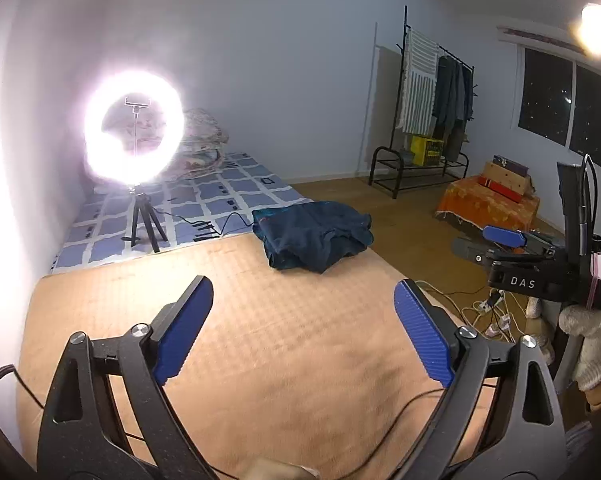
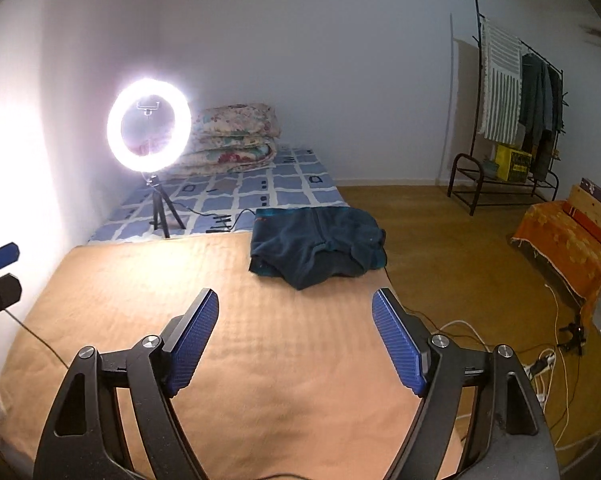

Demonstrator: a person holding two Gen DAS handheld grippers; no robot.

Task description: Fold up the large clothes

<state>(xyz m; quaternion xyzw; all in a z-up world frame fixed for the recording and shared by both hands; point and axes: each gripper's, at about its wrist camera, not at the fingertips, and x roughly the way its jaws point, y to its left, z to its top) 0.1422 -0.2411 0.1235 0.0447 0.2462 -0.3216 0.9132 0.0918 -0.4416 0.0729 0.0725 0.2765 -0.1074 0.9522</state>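
A dark blue garment (image 1: pixel 314 236) (image 2: pixel 318 244) lies in a loosely folded heap at the far edge of the tan blanket (image 1: pixel 260 340) (image 2: pixel 260 340) that covers the bed. My left gripper (image 1: pixel 303 284) hovers over the bare blanket, well short of the garment. It is open and nothing is between its blue pads (image 1: pixel 184 332). My right gripper (image 2: pixel 296 293) is also open and empty, at a similar distance from the garment. In the left wrist view the right gripper (image 1: pixel 488 244) shows at the right edge, held by a gloved hand (image 1: pixel 592 344).
A lit ring light on a small tripod (image 1: pixel 134 128) (image 2: pixel 150 128) stands on the blue checked sheet (image 2: pixel 240 196), its cable running toward the garment. Folded floral quilts (image 2: pixel 236 136) lie behind it. A clothes rack (image 2: pixel 512 112), an orange-covered box (image 2: pixel 568 236) and loose cables (image 2: pixel 548 364) occupy the wooden floor at right.
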